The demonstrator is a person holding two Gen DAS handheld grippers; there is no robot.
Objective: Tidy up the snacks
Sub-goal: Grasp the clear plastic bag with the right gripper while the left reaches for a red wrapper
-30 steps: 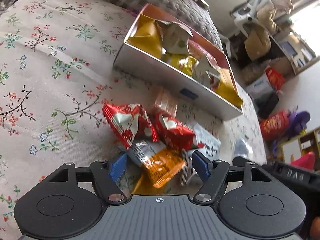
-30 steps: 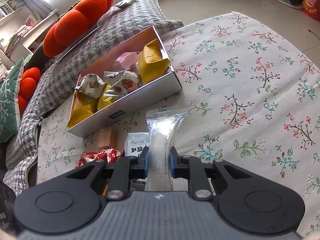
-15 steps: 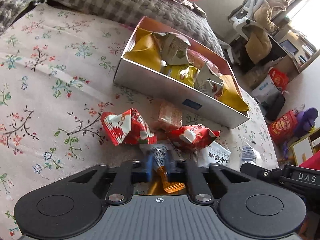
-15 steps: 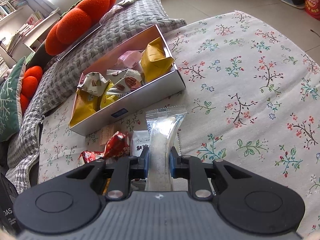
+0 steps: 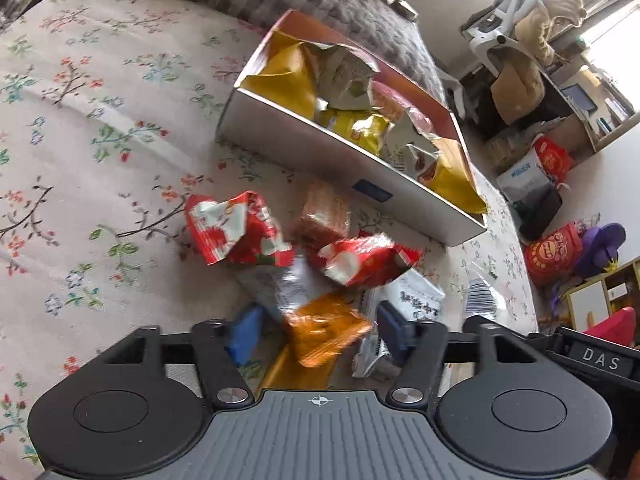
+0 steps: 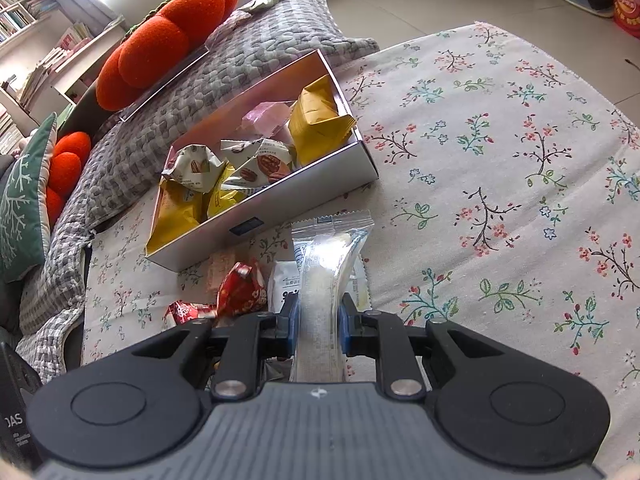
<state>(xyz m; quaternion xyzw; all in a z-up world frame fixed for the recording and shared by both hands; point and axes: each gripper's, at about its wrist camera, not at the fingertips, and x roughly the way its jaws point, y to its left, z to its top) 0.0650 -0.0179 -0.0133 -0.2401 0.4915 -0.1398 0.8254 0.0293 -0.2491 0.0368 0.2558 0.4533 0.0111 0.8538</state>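
Note:
A silver box [image 5: 304, 140] holding several snack packets stands on the floral cloth; it also shows in the right wrist view [image 6: 320, 184]. Loose snacks lie in front of it: two red packets [image 5: 236, 232] [image 5: 364, 260], a brown wafer [image 5: 324, 212], a white packet [image 5: 416, 300] and an orange packet [image 5: 324, 330]. My left gripper [image 5: 316, 334] is open, its blue pads either side of the orange packet, which looks blurred. My right gripper [image 6: 319, 326] is shut on a clear wrapped snack bar [image 6: 326, 264], held above the cloth in front of the box.
A grey quilted cushion [image 6: 168, 136] and orange pillows [image 6: 168, 40] lie behind the box. The floral cloth [image 6: 500, 160] stretches to the right. The floor with bags and a chair [image 5: 512, 48] lies beyond the cloth's edge.
My left gripper closed on the orange packet half a second ago and now stands open again, the packet loose between the pads. The right gripper has kept hold of the clear bar.

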